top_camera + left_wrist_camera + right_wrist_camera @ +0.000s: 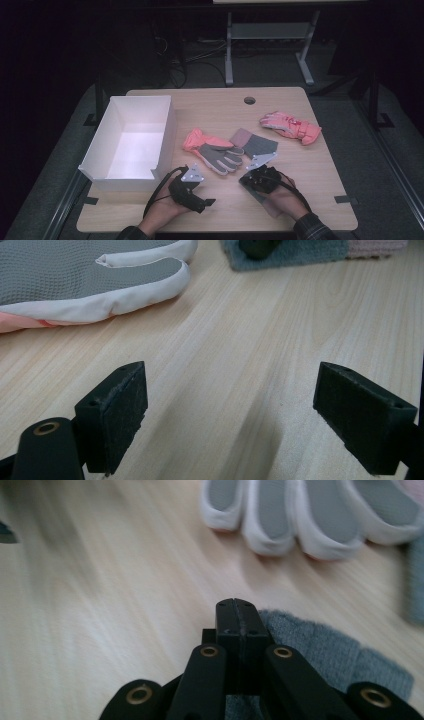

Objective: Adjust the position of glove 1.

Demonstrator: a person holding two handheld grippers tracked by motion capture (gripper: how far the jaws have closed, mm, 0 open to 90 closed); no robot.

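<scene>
Right tool [256, 172] jaws closed, empty, above near end of grey knit glove [253, 144] at worktop [310, 170] centre; long axis runs away toward far-left. Left tool [209, 201] open, farther.

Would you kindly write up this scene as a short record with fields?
surface: wooden table
container: white box, open top, at table's left
gloves: orange-and-grey glove at centre; grey knit glove beside it; pink glove far right
left hand-held gripper: jaws wide apart over bare wood, nothing between them
right hand-held gripper: jaws shut, over the grey knit glove; whether it grips fabric is unclear
</scene>
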